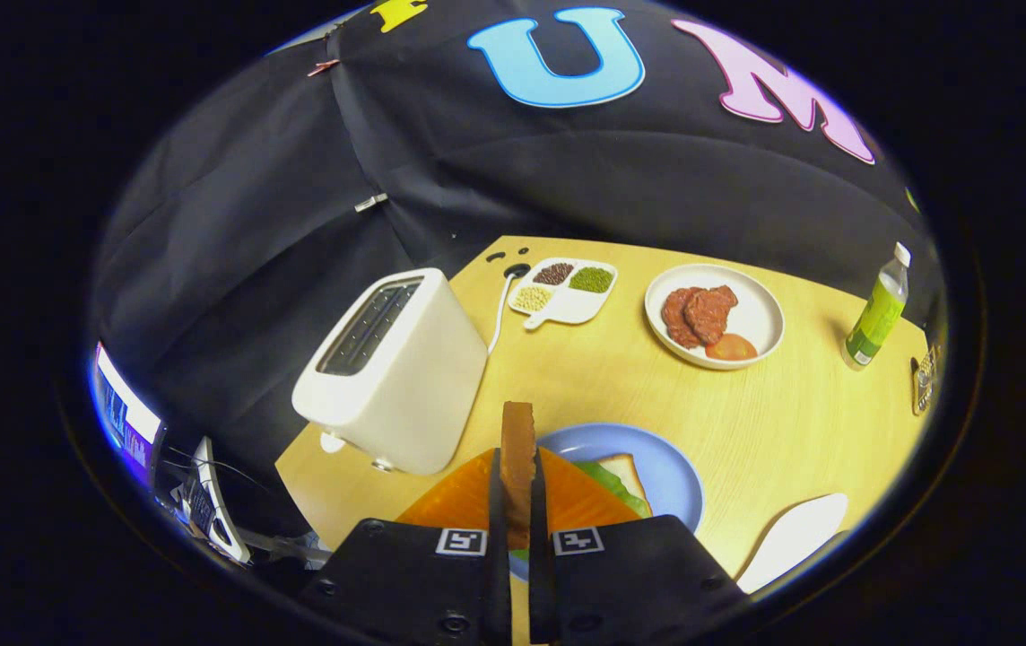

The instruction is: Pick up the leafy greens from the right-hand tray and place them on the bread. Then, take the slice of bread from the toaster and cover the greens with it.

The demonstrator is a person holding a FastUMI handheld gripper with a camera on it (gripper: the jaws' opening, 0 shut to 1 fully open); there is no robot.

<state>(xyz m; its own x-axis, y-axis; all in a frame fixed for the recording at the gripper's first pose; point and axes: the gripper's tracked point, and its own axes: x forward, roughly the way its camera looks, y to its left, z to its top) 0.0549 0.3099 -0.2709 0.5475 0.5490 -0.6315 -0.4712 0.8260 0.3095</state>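
While the gripper (pixel 518 502) hangs above a wooden table (pixel 773 422), its two fingers are closed tight on a slice of toast (pixel 517 458), one pressing on each flat side. The toast stands upright and edge-on between them, its brown crust rising past the fingertips.

Just below and beyond the fingers sits a blue plate (pixel 670 467). On it lies a slice of bread (pixel 625 471) with leafy greens (pixel 607 484) laid over it; a pale corner of the bread and a strip of green show to the right of the fingers. The held toast is above the near edge of this plate, apart from the greens.

To the left of the fingers and a little farther off stands a white toaster (pixel 396 368), seen from above and tilted by the lens, with its two dark slots (pixel 369 327) facing up. A white cord (pixel 502 309) runs from behind it toward the table's far edge.

Farther back, near the middle of the table, is a small white divided dish (pixel 567 305) holding three heaps of seeds or beans: dark, green and pale. To its right, a white plate (pixel 751 309) carries reddish-brown meat slices (pixel 697 314) and an orange-red tomato piece (pixel 731 347). At the far right corner stands a green bottle (pixel 876 314) with a white cap.

Near the right of the fingers, a white oblong tray (pixel 795 538) lies at the table's near edge. Black cloth forms the wall behind the table.
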